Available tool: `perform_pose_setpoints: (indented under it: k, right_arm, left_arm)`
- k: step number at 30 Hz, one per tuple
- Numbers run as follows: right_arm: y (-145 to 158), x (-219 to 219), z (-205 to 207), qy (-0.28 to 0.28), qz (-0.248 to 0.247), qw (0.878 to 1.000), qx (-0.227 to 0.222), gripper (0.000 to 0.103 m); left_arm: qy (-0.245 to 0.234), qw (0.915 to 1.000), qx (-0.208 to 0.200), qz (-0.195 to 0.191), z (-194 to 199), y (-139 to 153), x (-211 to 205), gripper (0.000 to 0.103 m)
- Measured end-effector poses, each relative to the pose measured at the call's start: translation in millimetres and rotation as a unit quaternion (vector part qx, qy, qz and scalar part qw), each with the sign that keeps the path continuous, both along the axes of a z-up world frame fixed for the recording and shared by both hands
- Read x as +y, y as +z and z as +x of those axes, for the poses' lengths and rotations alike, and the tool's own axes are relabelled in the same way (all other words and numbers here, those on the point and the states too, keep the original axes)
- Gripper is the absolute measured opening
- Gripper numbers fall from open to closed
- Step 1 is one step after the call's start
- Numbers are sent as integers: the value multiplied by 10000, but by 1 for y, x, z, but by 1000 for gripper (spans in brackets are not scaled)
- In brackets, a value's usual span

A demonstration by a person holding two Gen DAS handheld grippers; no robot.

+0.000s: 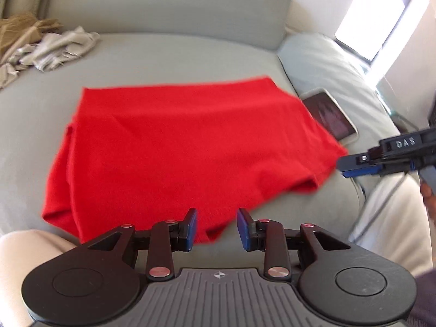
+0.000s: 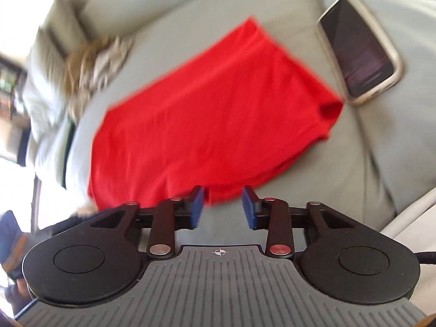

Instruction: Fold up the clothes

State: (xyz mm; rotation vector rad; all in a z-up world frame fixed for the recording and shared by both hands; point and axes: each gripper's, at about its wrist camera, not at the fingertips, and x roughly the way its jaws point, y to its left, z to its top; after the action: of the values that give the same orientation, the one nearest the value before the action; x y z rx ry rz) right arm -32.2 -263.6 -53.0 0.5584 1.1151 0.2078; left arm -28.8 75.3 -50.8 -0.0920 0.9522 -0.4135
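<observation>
- Grey-green sofa cushions point(image 1: 169, 54) fill both views, with bright window light at one side.
- A red garment point(image 1: 188, 150) lies flat in the middle of the seat, already doubled into a rough rectangle; layered edges show along its near and side borders.
- The left gripper point(image 1: 216, 227) hovers at the garment's near edge, jaws apart and holding nothing.
- The right gripper point(image 2: 223, 208) sits at another near edge, its jaws likewise apart and empty; seen from the left wrist, it points at the cloth's corner.
- A phone point(image 2: 359, 49) rests just beside the garment, on the cushion.
- A crumpled pile of clothes point(image 1: 46, 49), grey and tan, waits at the far end of the seat, well apart from the red piece.
- Judgement: the red item looks mostly folded, perhaps needing one more fold or tidying; the pile appears untouched, so most of the work remains.
</observation>
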Motion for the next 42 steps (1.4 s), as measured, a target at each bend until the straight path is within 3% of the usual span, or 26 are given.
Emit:
perform_pose_setpoints:
  k: [4, 6, 11, 19, 22, 23, 25, 26, 27, 30, 32, 35, 42]
  right_arm:
    - [-14, -20, 7, -1019, 449, 9922, -561, 42]
    - [-24, -11, 15, -1030, 459, 9910, -717, 24]
    - [-38, 11, 28, -753, 671, 9921, -752, 24]
    - [-47, -17, 19, -1135, 440, 9916, -439, 24]
    - [-33, -38, 13, -1451, 334, 9848, -891, 24]
    - [-27, -46, 13, -1665, 265, 9795, -1104, 25]
    - [-18, -62, 19, -2201, 88, 9645, -1459, 36]
    - [-15, -69, 25, -2522, -19, 9544, -1599, 49]
    - [-11, -76, 30, -2840, -126, 9429, -1737, 55]
    - [-6, -94, 51, -3613, -500, 9067, -2118, 60]
    - [-8, -100, 72, -3895, -824, 8869, -2342, 66]
    - [-18, -100, 110, -3842, -1513, 8782, -2415, 68]
    - [-42, -90, 180, -3133, -2599, 8863, -2208, 68]
  left_arm:
    - [320, 9991, -197, -202, 19, -6, -14, 29]
    - [204, 9990, -309, -232, 23, -11, -31, 27]
    - [-479, 9981, -249, -310, 19, -16, -55, 24]
    - [-1595, 9862, -118, -431, 10, -23, -91, 24]
    - [-2010, 9784, -69, -475, 7, -25, -105, 24]
    - [-1998, 9780, -86, -602, 6, -21, -101, 27]
    - [-1615, 9830, -266, -835, 8, -9, -88, 34]
    - [-1327, 9863, -343, -916, 12, -4, -82, 36]
    - [-982, 9891, -405, -1016, 18, 0, -75, 37]
    - [54, 9907, -526, -1254, 39, 8, -61, 39]
    - [285, 9902, -553, -1252, 51, 8, -62, 39]
    - [478, 9896, -583, -1226, 66, 8, -69, 39]
    - [476, 9908, -472, -1180, 89, -4, -80, 39]
